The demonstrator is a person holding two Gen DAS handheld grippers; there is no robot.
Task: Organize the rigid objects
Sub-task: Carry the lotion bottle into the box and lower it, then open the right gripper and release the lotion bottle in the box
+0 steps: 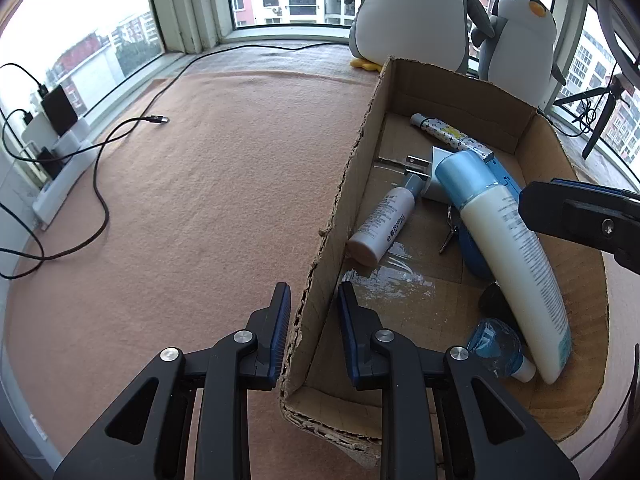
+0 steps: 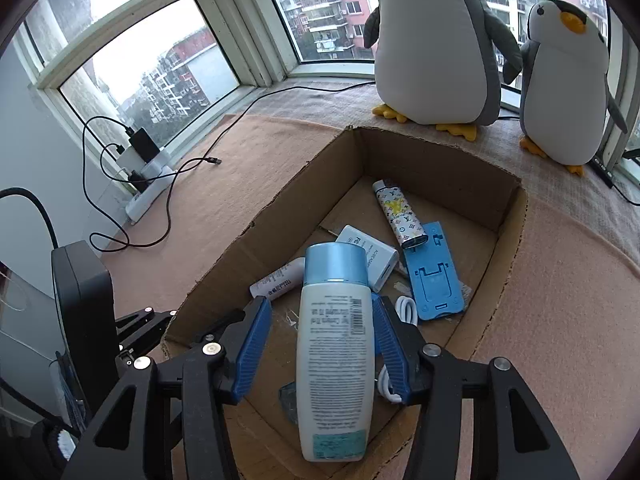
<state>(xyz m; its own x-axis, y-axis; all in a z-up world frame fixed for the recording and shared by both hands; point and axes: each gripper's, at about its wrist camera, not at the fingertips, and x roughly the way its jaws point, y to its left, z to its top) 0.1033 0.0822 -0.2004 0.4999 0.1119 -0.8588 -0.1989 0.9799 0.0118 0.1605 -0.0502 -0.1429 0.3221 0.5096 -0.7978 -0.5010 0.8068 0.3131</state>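
Observation:
A white lotion bottle [image 1: 516, 264] [image 2: 334, 340] with a blue cap lies tilted inside the cardboard box [image 1: 348, 200] [image 2: 440, 160], leaning on other items. My right gripper [image 2: 320, 304] is open around it, with a gap showing on the left side; one of its fingers [image 1: 580, 216] shows over the box. My left gripper [image 1: 314, 296] is open and straddles the box's left wall near the front corner. Also in the box are a small pinkish tube [image 1: 384, 224] [image 2: 280, 280], a white charger plug [image 1: 432, 176] [image 2: 372, 256], a patterned stick [image 1: 452, 134] [image 2: 400, 216], a blue phone stand [image 2: 436, 280] and a small clear blue bottle [image 1: 496, 344].
Two plush penguins [image 2: 436, 52] [image 2: 564, 76] stand behind the box by the window. A black cable [image 1: 100, 168] snakes over the peach felt mat [image 1: 208, 208] from a power strip [image 1: 60, 176] at the left wall. A tripod [image 1: 600, 112] stands at the far right.

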